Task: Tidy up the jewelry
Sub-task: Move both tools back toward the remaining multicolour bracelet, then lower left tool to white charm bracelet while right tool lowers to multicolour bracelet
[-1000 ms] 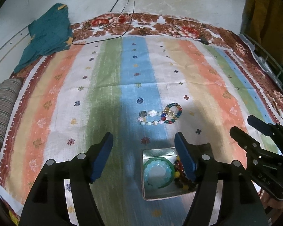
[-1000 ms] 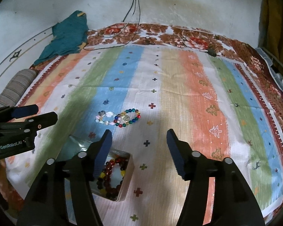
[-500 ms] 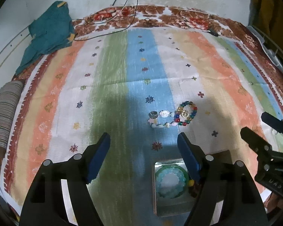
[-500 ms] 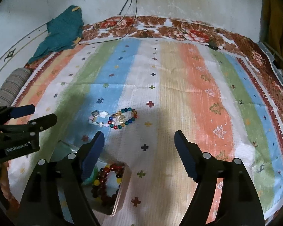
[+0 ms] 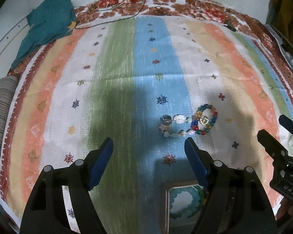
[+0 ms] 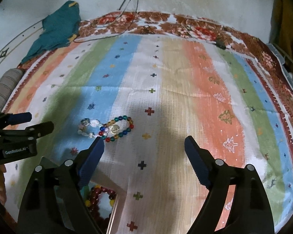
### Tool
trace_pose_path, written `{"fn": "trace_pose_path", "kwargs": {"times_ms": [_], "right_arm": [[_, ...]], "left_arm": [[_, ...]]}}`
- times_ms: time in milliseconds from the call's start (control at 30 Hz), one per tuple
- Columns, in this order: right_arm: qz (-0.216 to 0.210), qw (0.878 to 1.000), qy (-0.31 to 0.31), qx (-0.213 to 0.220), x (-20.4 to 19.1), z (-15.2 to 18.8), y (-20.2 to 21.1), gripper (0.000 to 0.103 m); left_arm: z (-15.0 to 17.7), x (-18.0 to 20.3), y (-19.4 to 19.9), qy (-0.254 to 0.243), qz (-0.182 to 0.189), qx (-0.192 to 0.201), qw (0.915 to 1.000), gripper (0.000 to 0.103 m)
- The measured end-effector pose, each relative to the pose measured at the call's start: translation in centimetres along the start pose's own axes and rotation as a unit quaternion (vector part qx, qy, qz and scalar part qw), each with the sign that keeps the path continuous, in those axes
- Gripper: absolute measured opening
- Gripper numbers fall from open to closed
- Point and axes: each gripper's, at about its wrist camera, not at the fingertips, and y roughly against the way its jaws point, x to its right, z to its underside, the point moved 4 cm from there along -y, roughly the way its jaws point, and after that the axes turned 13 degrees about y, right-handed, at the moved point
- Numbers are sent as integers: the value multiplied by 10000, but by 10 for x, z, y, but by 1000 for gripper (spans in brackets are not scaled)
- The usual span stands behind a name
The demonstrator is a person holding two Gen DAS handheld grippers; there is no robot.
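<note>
Jewelry tray (image 5: 167, 210) now low at the frame's bottom edge, half hidden under the left gripper (image 5: 148, 152), where a second ago sat fully in view. Inside: aqua bracelet (image 5: 182, 202) and dark red bracelet (image 6: 101, 197), both in the tray. Left gripper spread wide, empty. Right gripper (image 6: 143, 148) likewise spread wide, empty, wider than a second ago, its left fingertip (image 6: 96, 146) just beside the multicolored bead bracelet (image 6: 118, 128). Farther out on the striped cloth (image 6: 185, 89): that bracelet, a gold ring (image 5: 204, 120) inside its loop, a pale shell bracelet (image 5: 173, 126) touching it, a silver ring (image 5: 165, 119) at the far left end. All four lying as before, larger in view. Beyond, teal cloth (image 5: 48, 23) at the back edge.
</note>
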Motion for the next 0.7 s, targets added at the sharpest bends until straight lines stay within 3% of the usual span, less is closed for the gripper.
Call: {"fn": "trace_pose_path", "kwargs": {"times_ms": [700], "right_arm": [[103,9994,-50,-325,13,-10,-51,88]], "left_arm": [[-8,9,-50,-251,-195,-396,9987,75]]}}
